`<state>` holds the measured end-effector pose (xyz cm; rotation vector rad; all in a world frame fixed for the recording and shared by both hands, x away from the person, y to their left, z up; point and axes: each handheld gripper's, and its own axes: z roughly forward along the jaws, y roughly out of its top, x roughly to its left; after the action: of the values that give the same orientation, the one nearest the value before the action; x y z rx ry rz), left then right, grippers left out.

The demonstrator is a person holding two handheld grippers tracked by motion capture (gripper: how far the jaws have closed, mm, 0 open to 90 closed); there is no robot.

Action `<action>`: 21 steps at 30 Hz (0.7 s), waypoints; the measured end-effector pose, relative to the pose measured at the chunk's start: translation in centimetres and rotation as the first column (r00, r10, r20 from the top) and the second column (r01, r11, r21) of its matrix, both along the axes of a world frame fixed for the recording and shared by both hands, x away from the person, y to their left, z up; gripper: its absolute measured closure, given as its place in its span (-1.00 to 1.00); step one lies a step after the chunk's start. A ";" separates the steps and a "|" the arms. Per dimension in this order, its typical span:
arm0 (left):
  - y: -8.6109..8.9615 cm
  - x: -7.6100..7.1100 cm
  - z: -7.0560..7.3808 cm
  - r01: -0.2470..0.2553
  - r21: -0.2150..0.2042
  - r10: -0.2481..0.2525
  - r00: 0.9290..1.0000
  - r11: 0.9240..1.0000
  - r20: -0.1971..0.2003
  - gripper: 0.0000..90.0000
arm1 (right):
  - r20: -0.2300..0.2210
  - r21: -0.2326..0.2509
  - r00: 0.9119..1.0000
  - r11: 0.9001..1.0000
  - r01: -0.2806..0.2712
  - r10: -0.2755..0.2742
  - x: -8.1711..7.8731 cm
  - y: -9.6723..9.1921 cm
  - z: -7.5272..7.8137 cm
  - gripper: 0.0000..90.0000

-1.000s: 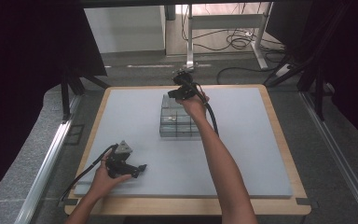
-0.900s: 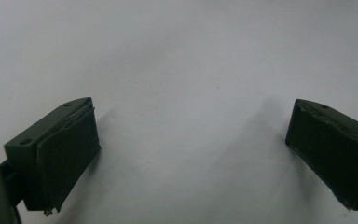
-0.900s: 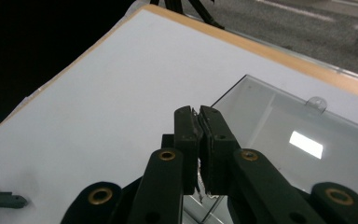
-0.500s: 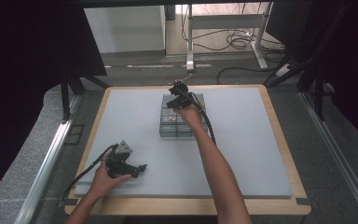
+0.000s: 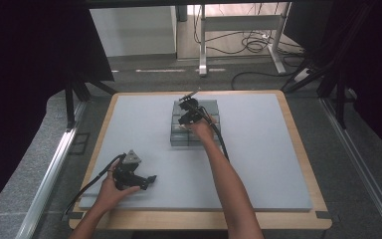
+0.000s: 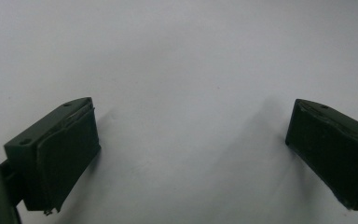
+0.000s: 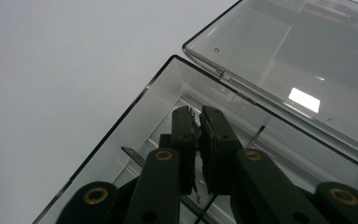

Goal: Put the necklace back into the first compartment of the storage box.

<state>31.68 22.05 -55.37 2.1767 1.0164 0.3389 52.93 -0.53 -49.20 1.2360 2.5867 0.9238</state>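
A clear plastic compartment box (image 5: 180, 140) lies at the middle of the white table (image 5: 258, 149), its lid (image 7: 284, 51) folded open on the far side. My right gripper (image 5: 183, 118) reaches down into the box near its left wall (image 7: 135, 112). Its jaws (image 7: 198, 119) stand almost together, and a small thin part with a brownish glint shows pinched between them; I cannot make out what it is. My left gripper (image 5: 150, 182) rests on the table at the near left. In its own view the left gripper (image 6: 191, 140) is wide open over bare white surface.
A wooden rim (image 5: 298, 139) frames the white table. A cable (image 5: 224, 144) trails from the right gripper along the forearm. Another cable (image 5: 87, 186) runs off the near left edge. Table legs and loose cords (image 5: 248, 45) lie on the floor beyond.
The right gripper has come from the box's far edge toward the person and down into the box. The left gripper has stayed where it was.
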 end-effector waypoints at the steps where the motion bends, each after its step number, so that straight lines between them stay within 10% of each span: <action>1: 0.0 0.0 0.0 0.000 0.000 0.000 1.000 1.000 0.000 -0.95 | -0.001 0.001 1.000 1.000 -0.002 0.002 0.0 0.0 0.0 0.74; 21: 0.0 0.0 0.0 0.000 0.003 0.000 1.000 1.000 0.000 -0.95 | 0.054 0.106 0.996 0.992 -0.076 0.070 -3.5 -4.2 3.1 0.08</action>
<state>31.68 22.05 -55.36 2.1791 1.0162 0.3404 49.39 -4.69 -46.12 1.1340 2.5894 1.1072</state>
